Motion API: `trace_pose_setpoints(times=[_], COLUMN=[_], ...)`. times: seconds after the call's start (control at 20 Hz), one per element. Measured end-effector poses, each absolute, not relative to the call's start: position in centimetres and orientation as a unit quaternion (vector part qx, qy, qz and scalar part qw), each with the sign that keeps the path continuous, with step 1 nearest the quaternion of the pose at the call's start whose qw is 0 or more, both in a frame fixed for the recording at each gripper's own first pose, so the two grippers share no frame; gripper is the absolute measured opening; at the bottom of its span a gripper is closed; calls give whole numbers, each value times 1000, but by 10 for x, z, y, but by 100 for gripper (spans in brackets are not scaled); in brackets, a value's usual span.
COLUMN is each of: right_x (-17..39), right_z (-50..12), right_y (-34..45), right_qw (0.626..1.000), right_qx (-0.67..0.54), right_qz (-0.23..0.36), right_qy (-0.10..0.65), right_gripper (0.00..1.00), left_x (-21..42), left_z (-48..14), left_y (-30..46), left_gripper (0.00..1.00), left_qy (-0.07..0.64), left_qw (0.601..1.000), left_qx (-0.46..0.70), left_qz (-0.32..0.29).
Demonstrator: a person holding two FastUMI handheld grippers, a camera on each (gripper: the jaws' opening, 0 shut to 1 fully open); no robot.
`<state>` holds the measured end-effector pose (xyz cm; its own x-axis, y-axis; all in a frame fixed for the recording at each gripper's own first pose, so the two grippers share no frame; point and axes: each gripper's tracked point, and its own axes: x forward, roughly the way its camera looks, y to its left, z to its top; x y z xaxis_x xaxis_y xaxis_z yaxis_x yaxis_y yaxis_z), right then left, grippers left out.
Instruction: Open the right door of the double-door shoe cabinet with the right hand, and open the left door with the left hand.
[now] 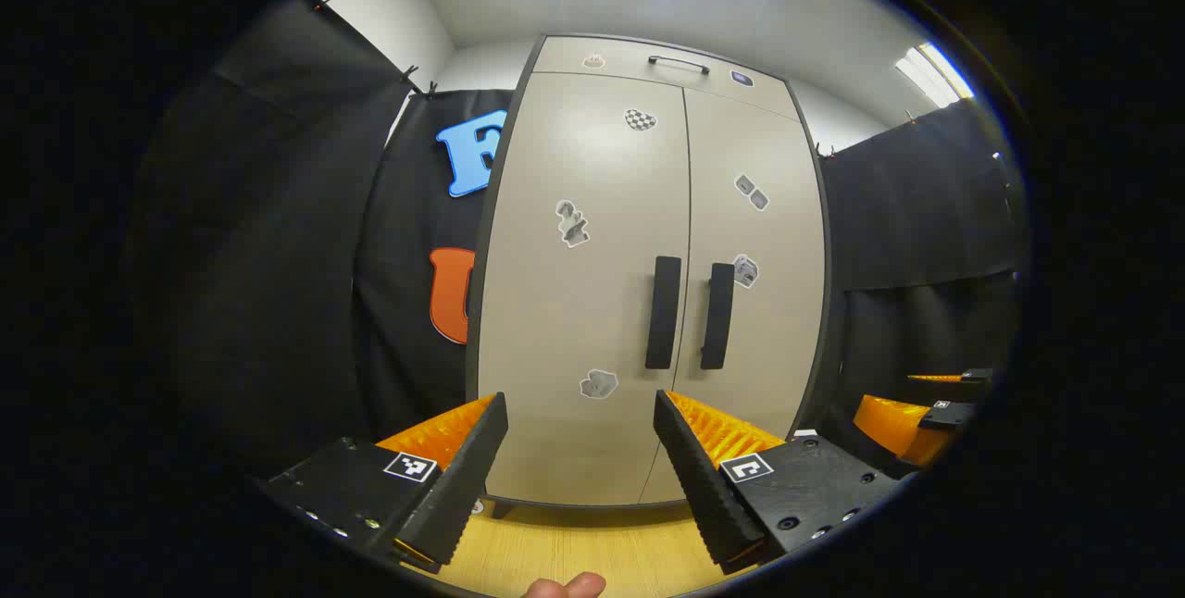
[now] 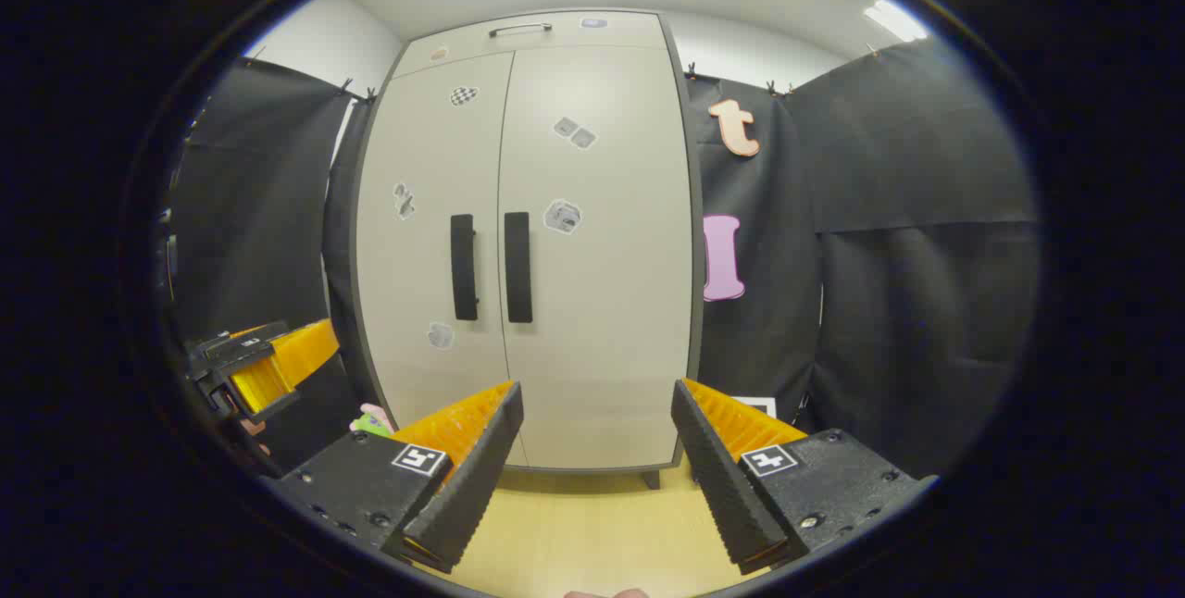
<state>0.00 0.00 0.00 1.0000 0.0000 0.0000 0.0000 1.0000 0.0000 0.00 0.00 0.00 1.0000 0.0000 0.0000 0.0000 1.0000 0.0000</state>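
A tall beige shoe cabinet (image 1: 592,302) stands ahead with both doors closed. Its left door (image 1: 574,320) and right door (image 1: 759,320) each carry a dark vertical handle by the middle seam: the left handle (image 1: 663,311) and the right handle (image 1: 717,316). In the right gripper view the same cabinet (image 2: 592,320) shows its left handle (image 2: 464,267) and right handle (image 2: 517,267). My left gripper (image 1: 581,450) is open, well short of the doors. My right gripper (image 2: 597,450) is open too, also at a distance. The right gripper (image 1: 935,404) appears at the far right of the left gripper view.
A drawer with a thin handle (image 1: 679,64) tops the cabinet. Black cloth walls flank it on both sides. Pale wooden floor (image 2: 592,524) lies between me and the cabinet. The left gripper (image 2: 255,367) shows at the left of the right gripper view.
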Motion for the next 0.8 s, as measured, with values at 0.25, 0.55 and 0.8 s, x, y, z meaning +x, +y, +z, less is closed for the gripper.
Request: trace_pose_setpoints(times=[0.25, 0.55, 0.8], right_x=[2, -1, -1], right_z=[-1, 11, 16], right_y=[0, 8, 8], right_qw=[1000, 1000, 999], right_qx=[6, 13, 16], right_qz=[-7, 0, -6], right_qy=[1, -19, -31], right_gripper=[100, 100, 100], left_x=[5, 5, 6], left_z=[4, 6, 8], left_y=[3, 5, 3], left_gripper=[95, 95, 95], left_qy=[-2, 3, 3], left_qw=[1000, 1000, 1000], left_qx=[-7, -3, -4], left_qz=[-4, -9, -17])
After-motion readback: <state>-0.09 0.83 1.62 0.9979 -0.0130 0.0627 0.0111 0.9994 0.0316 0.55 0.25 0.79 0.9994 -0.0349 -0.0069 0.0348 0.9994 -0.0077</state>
